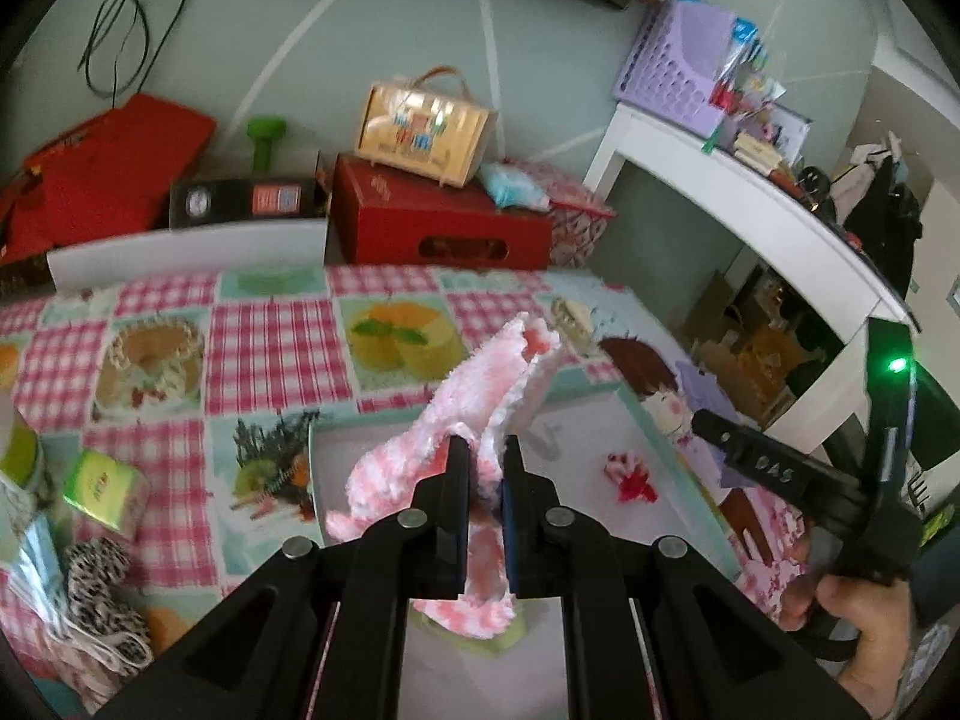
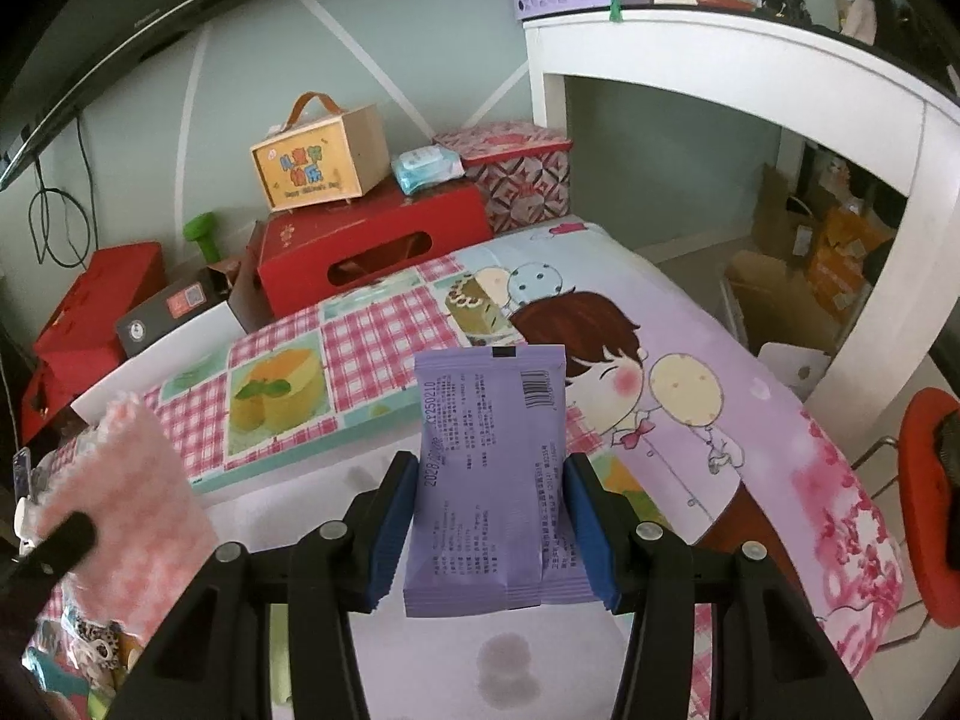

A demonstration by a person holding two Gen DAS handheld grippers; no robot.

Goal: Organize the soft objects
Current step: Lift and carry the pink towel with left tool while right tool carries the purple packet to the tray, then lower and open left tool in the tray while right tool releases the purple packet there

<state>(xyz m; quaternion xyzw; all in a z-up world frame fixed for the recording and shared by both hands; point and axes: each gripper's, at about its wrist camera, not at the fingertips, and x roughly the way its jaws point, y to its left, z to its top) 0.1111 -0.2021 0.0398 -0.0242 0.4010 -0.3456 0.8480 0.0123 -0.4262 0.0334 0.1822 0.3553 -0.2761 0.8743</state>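
My left gripper is shut on a fluffy pink and white cloth and holds it above a shallow box with a pale floor. The cloth also shows at the left of the right wrist view. A small red and white soft item lies in the box. My right gripper is shut on a purple tissue pack, held upright above the box floor. The right gripper also shows at the right of the left wrist view.
A checked tablecloth covers the table. A green pack, a leopard-print item and a blue mask lie at the left. Red boxes and a yellow case stand behind. A white shelf is at the right.
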